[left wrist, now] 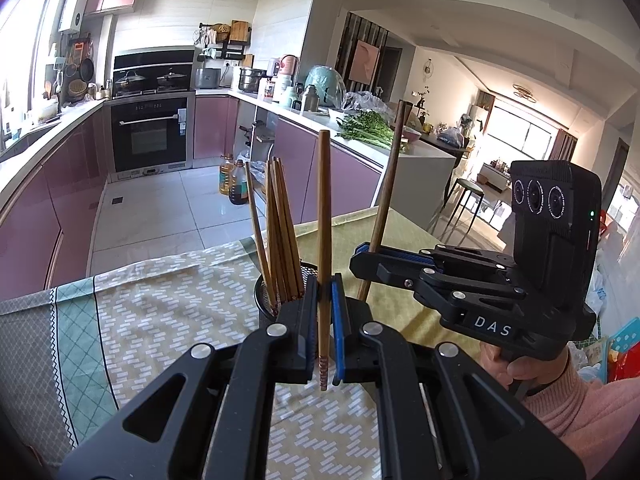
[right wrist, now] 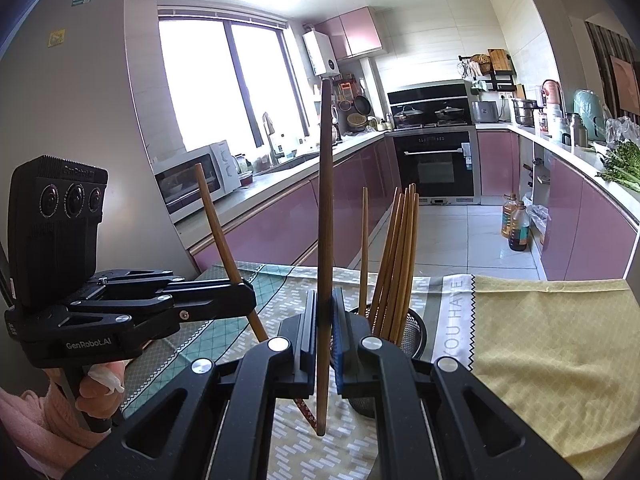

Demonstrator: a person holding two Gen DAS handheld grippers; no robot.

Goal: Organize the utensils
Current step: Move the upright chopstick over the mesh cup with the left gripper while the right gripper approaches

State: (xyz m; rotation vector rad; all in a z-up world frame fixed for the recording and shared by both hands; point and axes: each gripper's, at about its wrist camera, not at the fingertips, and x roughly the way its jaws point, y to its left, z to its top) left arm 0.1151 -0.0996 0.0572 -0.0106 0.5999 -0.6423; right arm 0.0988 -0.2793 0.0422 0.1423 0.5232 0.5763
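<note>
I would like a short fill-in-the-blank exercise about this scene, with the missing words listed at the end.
1. Each hand-held gripper is shut on one ____.
2. The other chopsticks stand in a black mesh ____.
3. The holder stands on a table covered by a patterned ____.
4. The person's sleeve is ____ in colour.

Missing words: chopstick; holder; cloth; pink
</note>
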